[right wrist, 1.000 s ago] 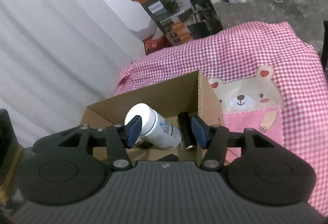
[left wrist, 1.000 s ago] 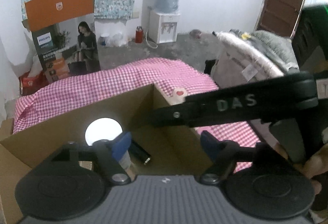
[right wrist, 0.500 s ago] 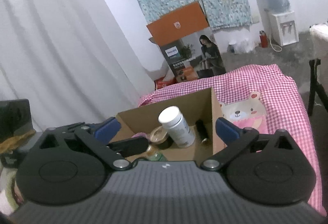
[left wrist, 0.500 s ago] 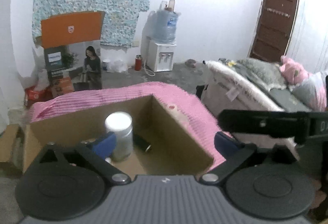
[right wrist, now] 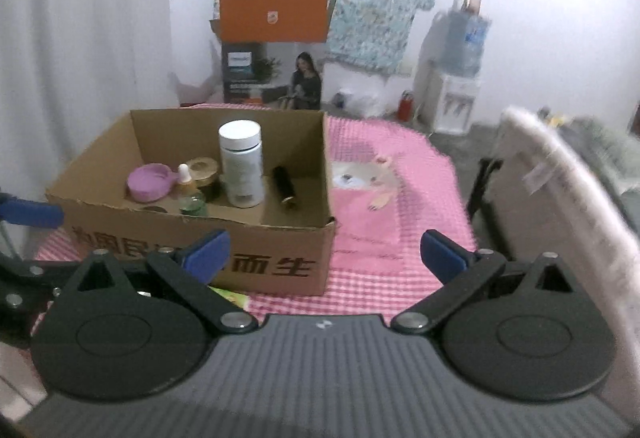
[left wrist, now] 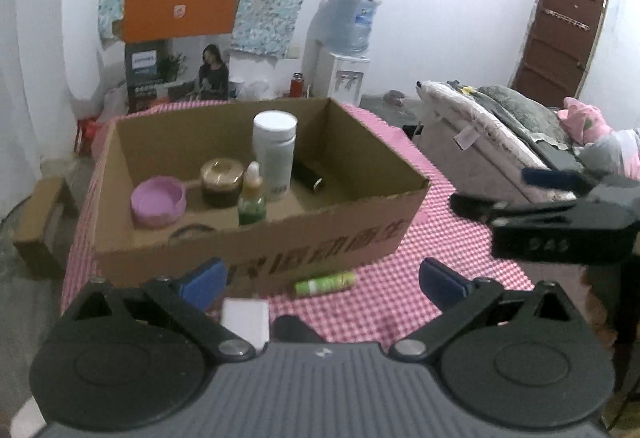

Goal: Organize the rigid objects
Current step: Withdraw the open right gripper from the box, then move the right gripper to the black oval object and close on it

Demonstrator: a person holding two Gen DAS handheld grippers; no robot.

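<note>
A cardboard box (left wrist: 328, 238) (right wrist: 280, 258) stands on the pink checked cloth. In it are a white bottle (left wrist: 275, 151) (right wrist: 241, 161), a green dropper bottle (left wrist: 251, 197) (right wrist: 191, 193), a brown jar (left wrist: 221, 181), a pink dish (left wrist: 158, 201) (right wrist: 149, 181) and a black tube (left wrist: 308, 175) (right wrist: 284, 185). A green tube (left wrist: 325, 282) and a white block (left wrist: 245, 318) lie on the cloth in front of the box. My left gripper (left wrist: 320, 278) is open and empty, back from the box. My right gripper (right wrist: 324, 254) is open and empty too; it shows at the right of the left wrist view (left wrist: 560, 205).
A bed with grey bedding (left wrist: 500, 133) stands right of the table. An orange and grey printed carton (left wrist: 176, 49) and a water dispenser (left wrist: 344, 57) stand by the far wall. A white curtain (right wrist: 80, 37) hangs at the left.
Both grippers have pulled back and up from inside the box and opened wide. The white bottle now stands upright in the box, free of the grippers.
</note>
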